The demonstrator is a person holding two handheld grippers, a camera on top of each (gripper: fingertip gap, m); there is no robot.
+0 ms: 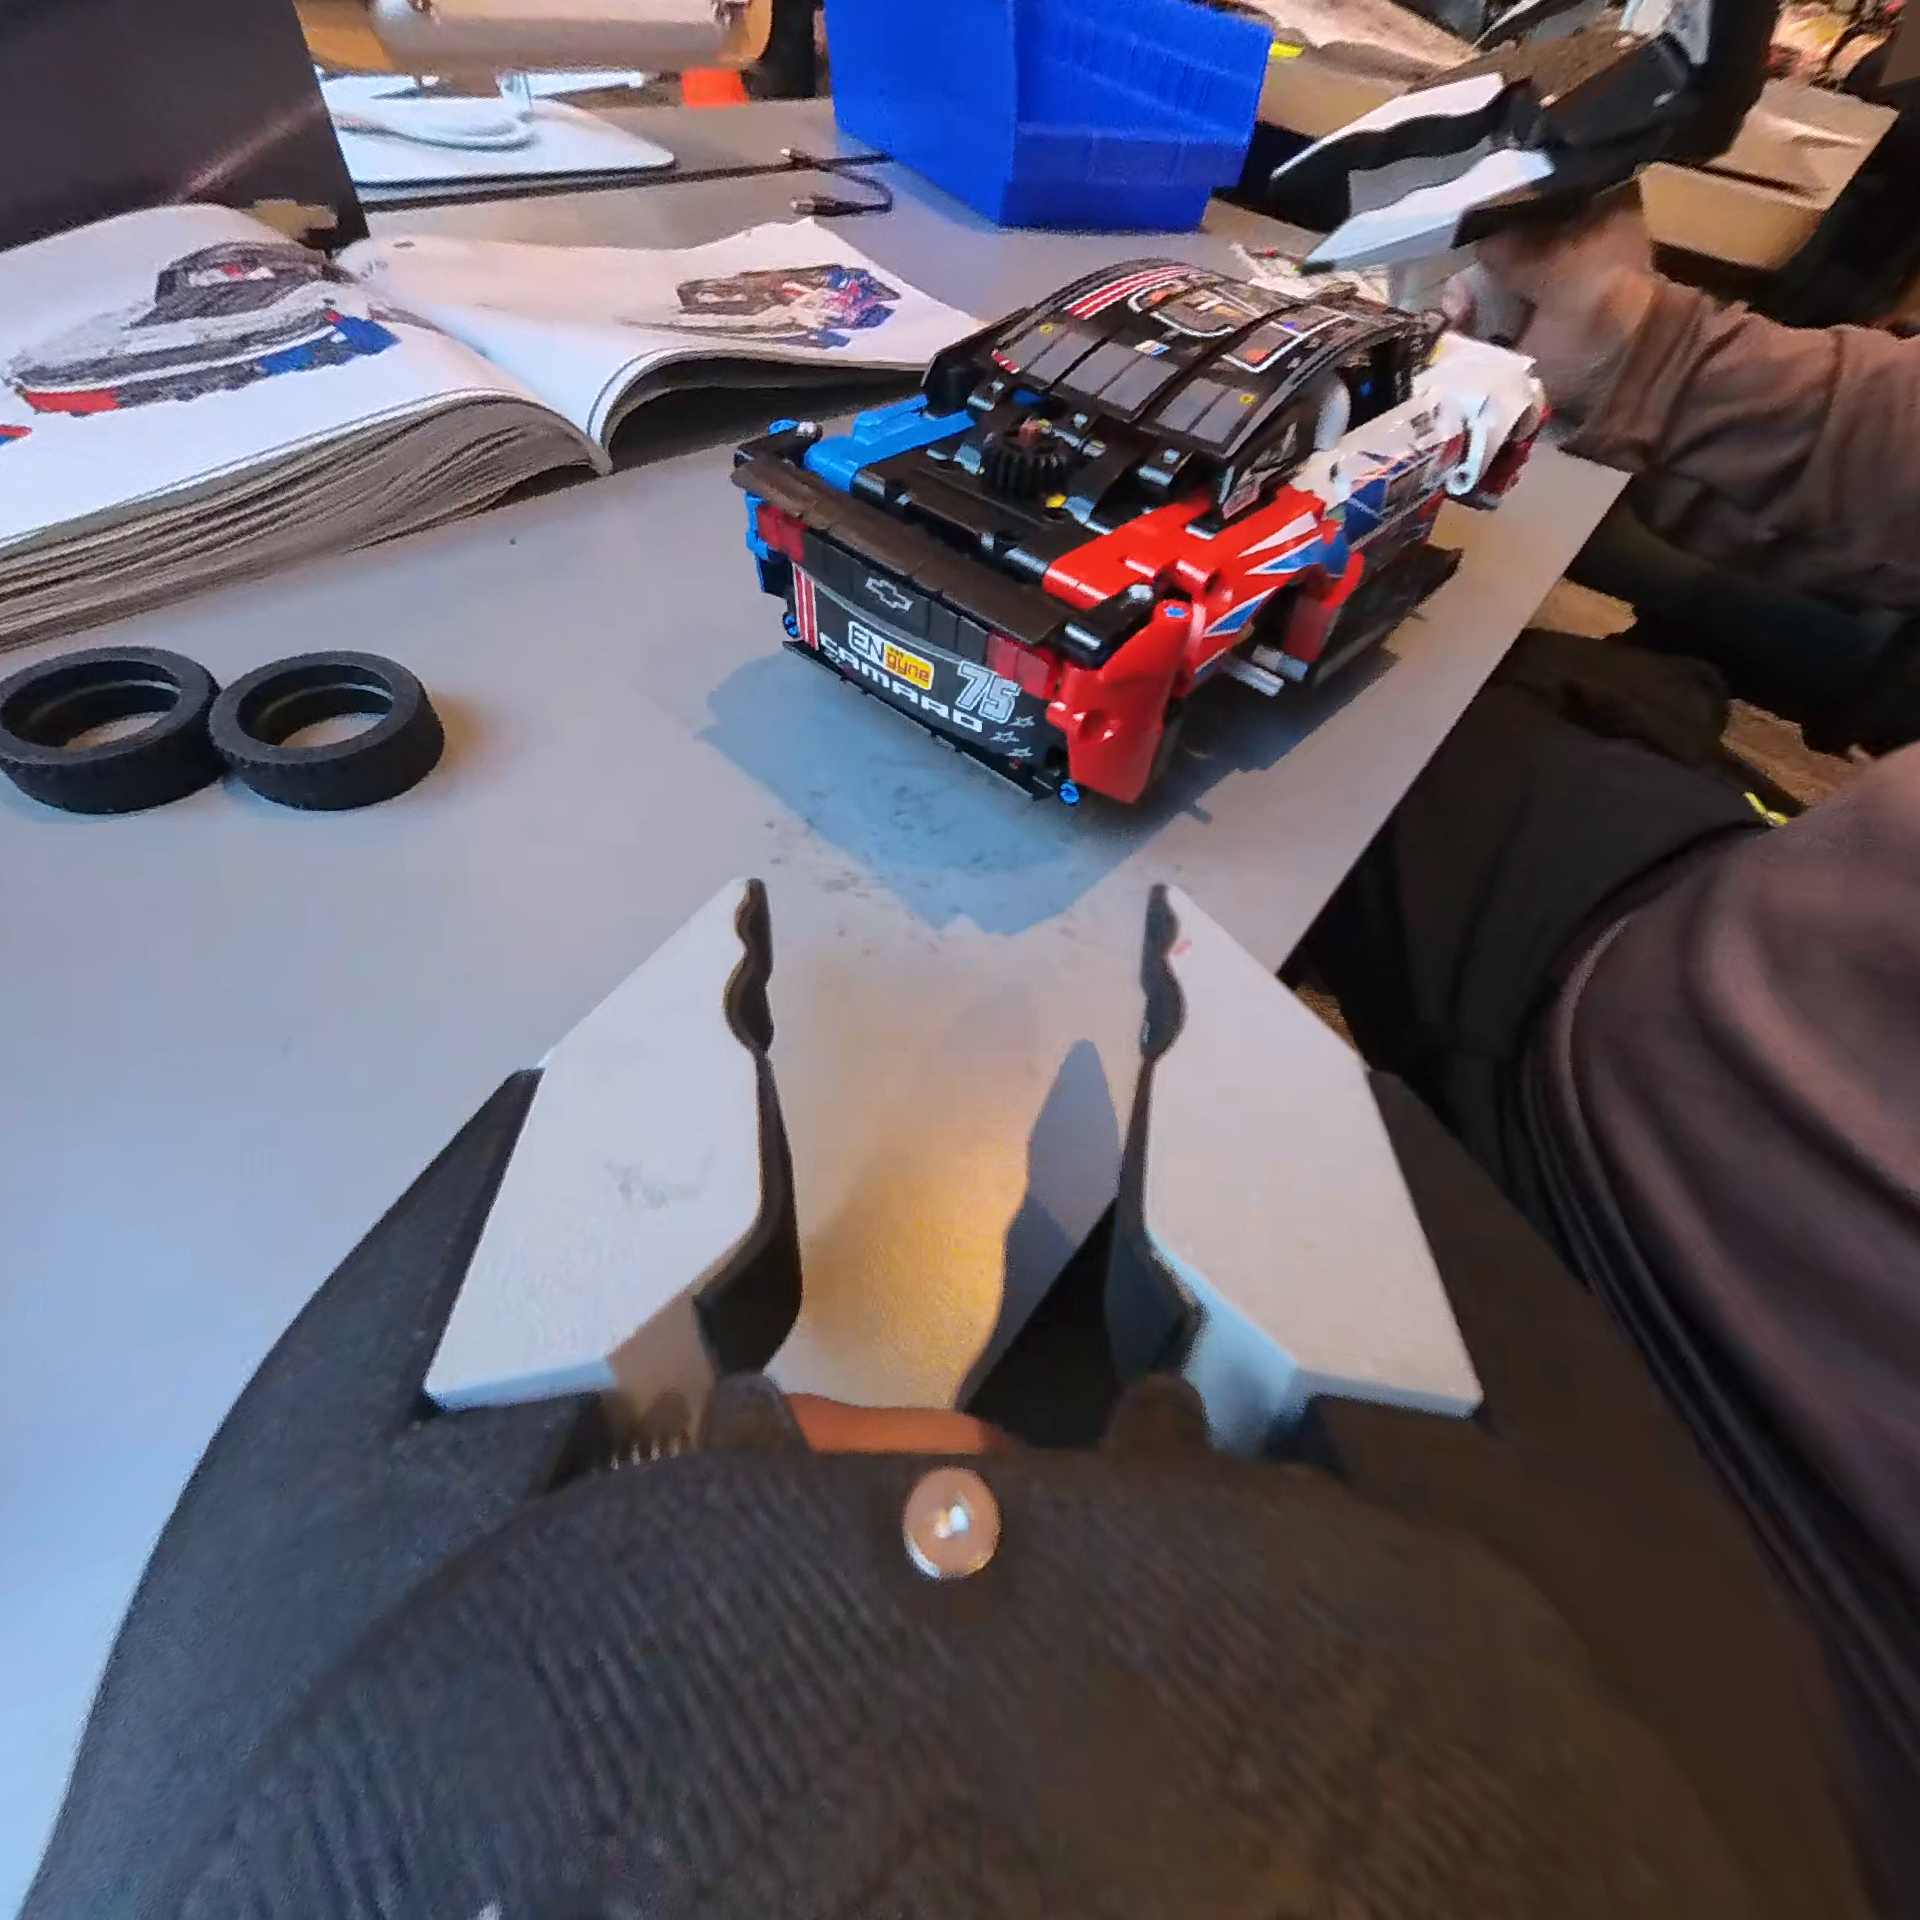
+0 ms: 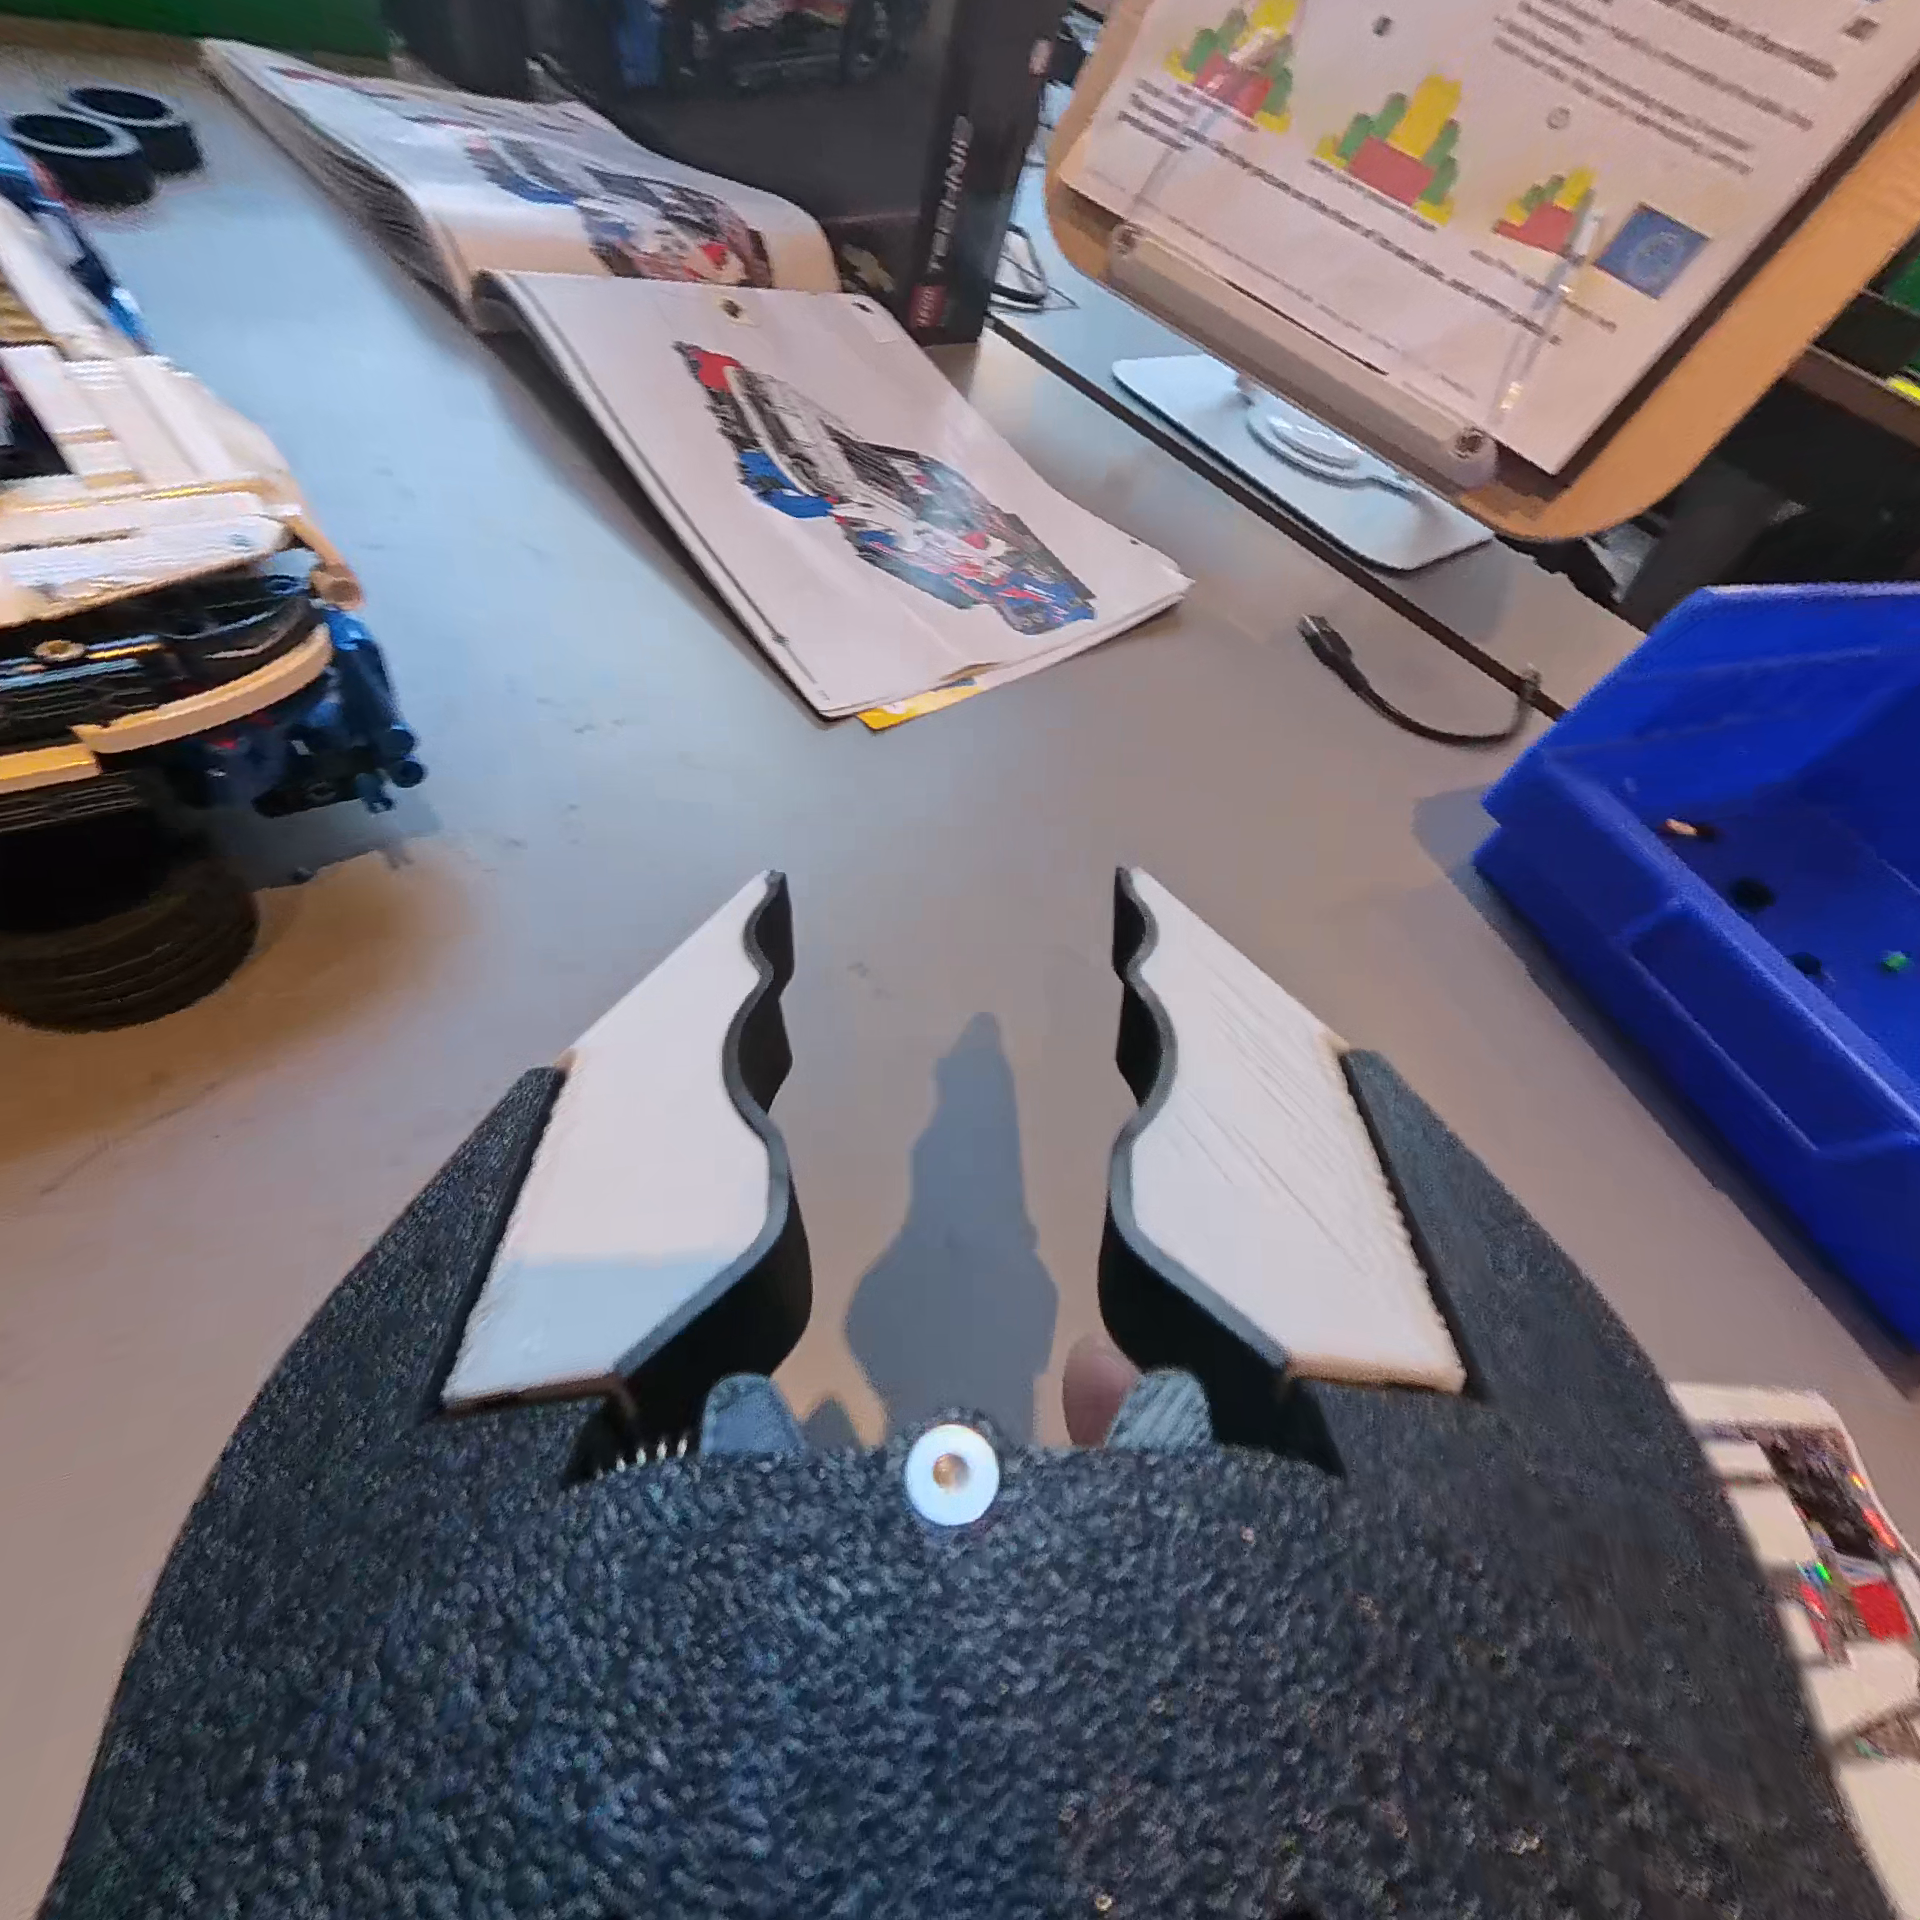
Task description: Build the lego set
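Lego car (image 1: 1101, 520) — red, blue, black bodywork, 2 loose tyres (image 1: 213, 727) beside

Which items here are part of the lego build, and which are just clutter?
Job:
lego car
two loose black tyres
open instruction book
blue parts bin, a few small bits inside
left hand-held gripper and right hand-held gripper, both open and empty

Lying about:
black cable
propped sheet on a stand
dark box
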